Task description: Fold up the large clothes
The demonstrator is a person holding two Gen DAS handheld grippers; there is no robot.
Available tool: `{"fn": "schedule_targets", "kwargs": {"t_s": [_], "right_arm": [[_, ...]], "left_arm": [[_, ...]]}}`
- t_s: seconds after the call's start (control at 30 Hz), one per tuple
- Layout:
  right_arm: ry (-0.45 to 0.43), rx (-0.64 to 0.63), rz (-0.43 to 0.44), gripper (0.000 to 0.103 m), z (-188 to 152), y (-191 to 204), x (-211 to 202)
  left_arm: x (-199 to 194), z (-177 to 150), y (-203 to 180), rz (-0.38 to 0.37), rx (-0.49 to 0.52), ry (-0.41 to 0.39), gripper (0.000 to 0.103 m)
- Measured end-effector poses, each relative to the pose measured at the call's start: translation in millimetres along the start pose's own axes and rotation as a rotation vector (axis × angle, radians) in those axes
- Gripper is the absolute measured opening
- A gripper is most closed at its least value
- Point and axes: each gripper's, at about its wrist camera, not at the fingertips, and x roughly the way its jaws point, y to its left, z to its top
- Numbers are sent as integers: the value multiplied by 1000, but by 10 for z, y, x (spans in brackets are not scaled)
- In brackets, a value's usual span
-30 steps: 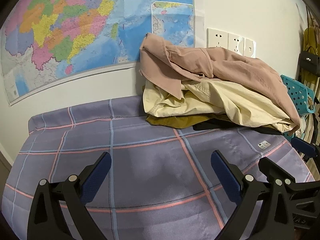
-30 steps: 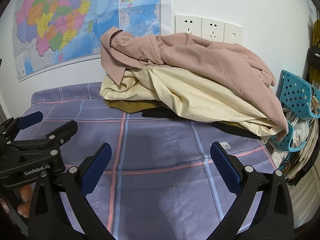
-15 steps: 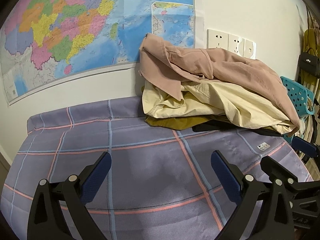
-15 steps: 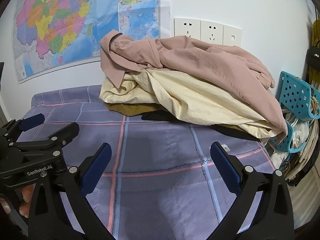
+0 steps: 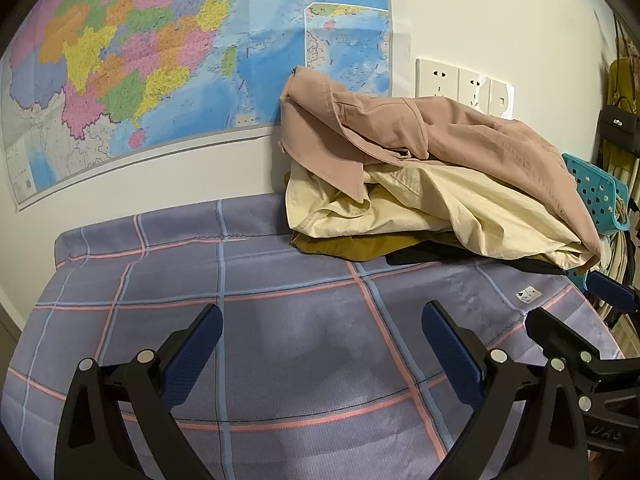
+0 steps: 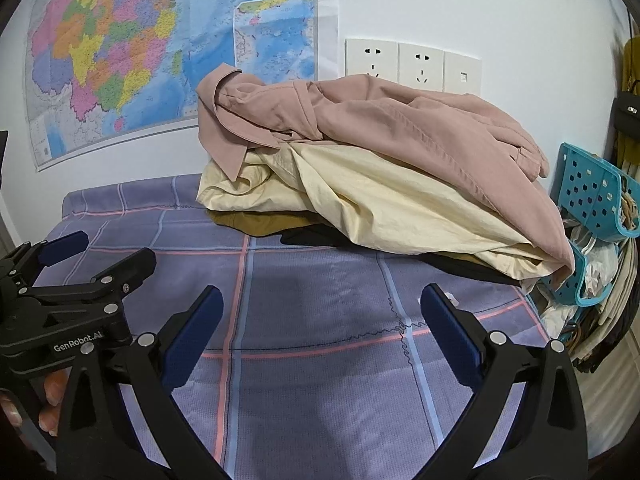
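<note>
While both black blue-padded grippers, left [image 5: 322,334] & right [image 6: 322,316], gape empty low in frame, the soft, limp dusty-pink cotton jacket [image 6: 400,128] tops the heap centre-right w/ its collar [image 6: 224,136] prob. the best grab.

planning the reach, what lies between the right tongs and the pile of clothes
Only bare checked cloth lies between the open right tongs and the pile of clothes, as the right wrist view shows. Nothing stands in the way.

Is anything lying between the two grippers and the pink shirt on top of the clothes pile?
Nothing visible. Only bare checked cloth separates the open right gripper and left gripper from the pink shirt.
</note>
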Motion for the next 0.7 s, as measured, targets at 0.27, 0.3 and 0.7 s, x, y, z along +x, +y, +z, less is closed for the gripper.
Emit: {"fn": "schedule_targets", "kwargs": {"t_s": [0.27,0.3,0.7], "right_arm": [[0,0,0,97,-1,3,3],[0,-1,0,97,0,4,4],[0,-3,4,97,-4,10,24]], "left_arm": [[-8,11,-9,-2,0,-4,96],[-6,11,-11,-1,1,-4,96],[7,4,-25,-6,-1,0,96]]}}
